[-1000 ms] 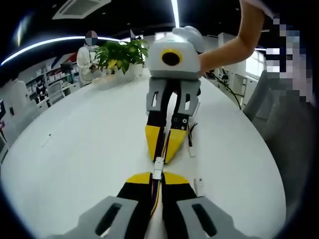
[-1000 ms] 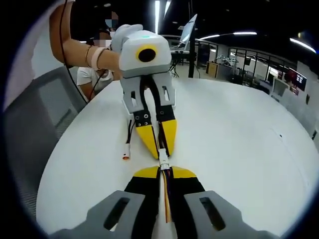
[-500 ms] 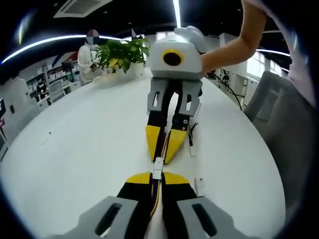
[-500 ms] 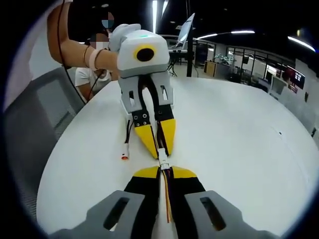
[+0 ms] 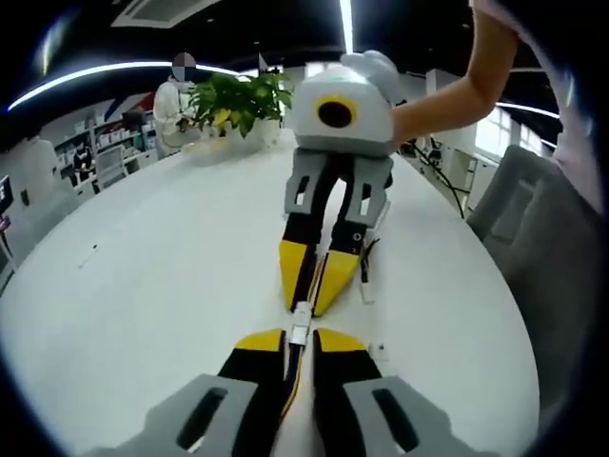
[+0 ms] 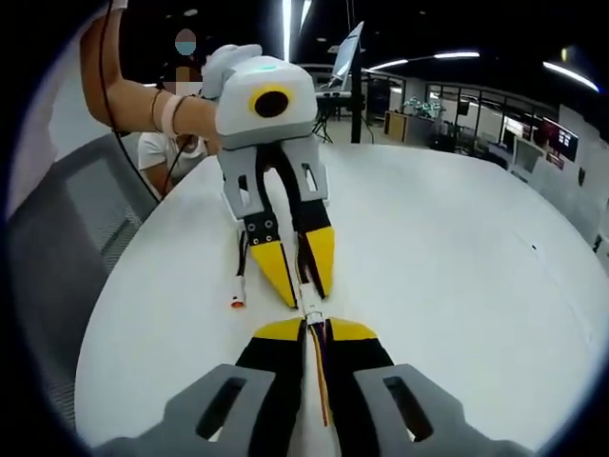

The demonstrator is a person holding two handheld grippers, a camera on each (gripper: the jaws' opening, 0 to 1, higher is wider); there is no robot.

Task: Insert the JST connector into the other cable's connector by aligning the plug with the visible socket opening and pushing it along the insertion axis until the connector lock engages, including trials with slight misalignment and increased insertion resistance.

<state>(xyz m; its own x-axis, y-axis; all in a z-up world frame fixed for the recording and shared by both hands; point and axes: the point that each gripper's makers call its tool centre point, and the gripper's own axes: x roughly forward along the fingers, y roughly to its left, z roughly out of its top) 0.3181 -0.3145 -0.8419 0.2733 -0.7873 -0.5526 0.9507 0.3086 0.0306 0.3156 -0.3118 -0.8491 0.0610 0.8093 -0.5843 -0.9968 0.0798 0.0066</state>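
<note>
My left gripper [image 5: 301,339] is shut on a cable whose yellow and dark wires [image 5: 293,381] run back between its yellow-tipped jaws. A small white JST connector [image 5: 302,320] juts from its tips toward my right gripper [image 5: 309,303], which faces it tip to tip. In the right gripper view, my right gripper [image 6: 315,329] is shut on a cable with orange and dark wires [image 6: 321,386]. The white connector [image 6: 310,309] sits between it and the left gripper [image 6: 306,298]. The two connector halves touch; I cannot tell whether they are locked.
All of this hovers just over a round white table [image 5: 143,286]. A loose cable with an orange-tipped plug [image 6: 238,301] lies beside the grippers, and a small white part [image 5: 379,351] lies near the left jaws. Grey chairs [image 6: 76,228] stand at the table's edge, and a potted plant [image 5: 233,100] stands at the far side.
Both views have shifted slightly with the hands. The grippers stay tip to tip, each still shut on its cable, with the white connector between them.
</note>
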